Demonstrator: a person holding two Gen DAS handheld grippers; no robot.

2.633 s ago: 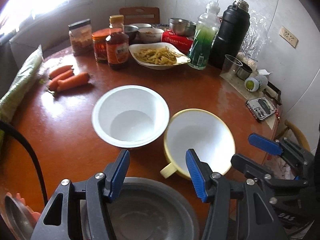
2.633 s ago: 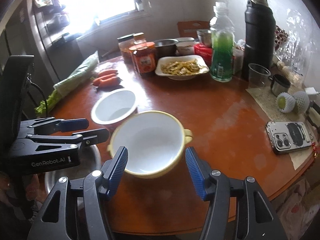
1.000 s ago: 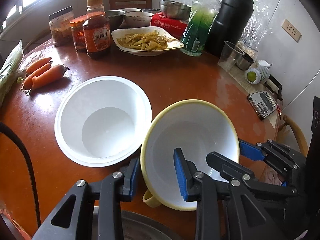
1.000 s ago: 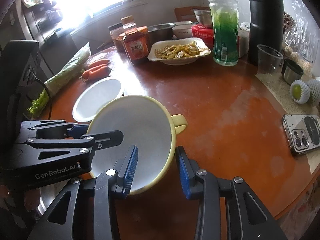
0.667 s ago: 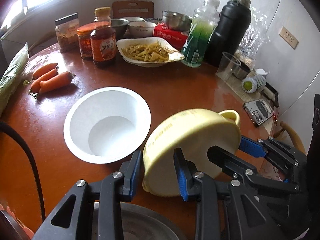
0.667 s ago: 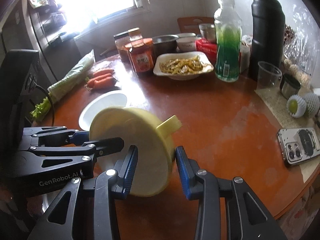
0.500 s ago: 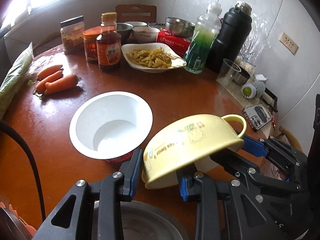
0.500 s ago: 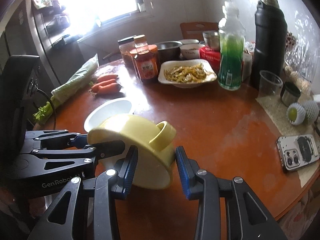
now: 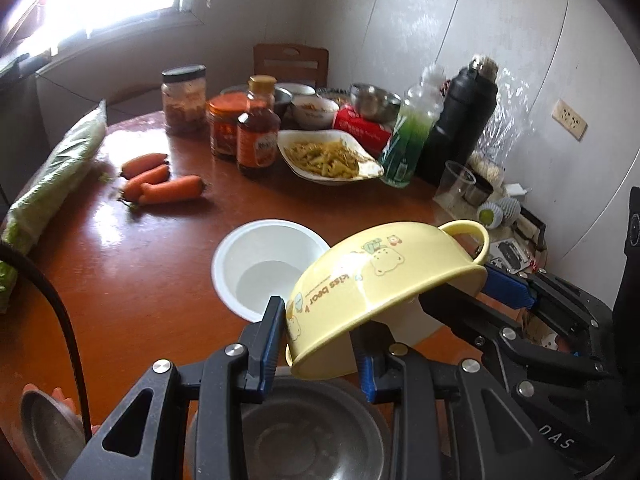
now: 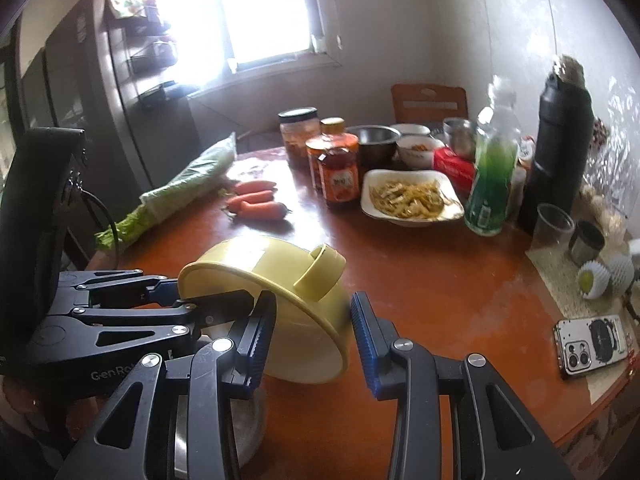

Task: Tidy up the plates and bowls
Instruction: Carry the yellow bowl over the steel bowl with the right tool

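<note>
Here both the left claw (image 9: pixel 316 344) and the right claw (image 10: pixel 314 330) are clenched on the tilted yellow bowl (image 9: pixel 380 284), held above the metal bowl (image 9: pixel 288 440), with the white bowl (image 9: pixel 268 264) just ahead.

Both grippers are built of black angular frames with triangular cut-outs, studded with silver screws and tipped with ribbed blue pads. White "GenRobot" lettering is printed on the left gripper (image 10: pixel 188 304), a black cable is seen at its left, and "DAS" is marked on the right gripper (image 9: pixel 472 300).
</note>
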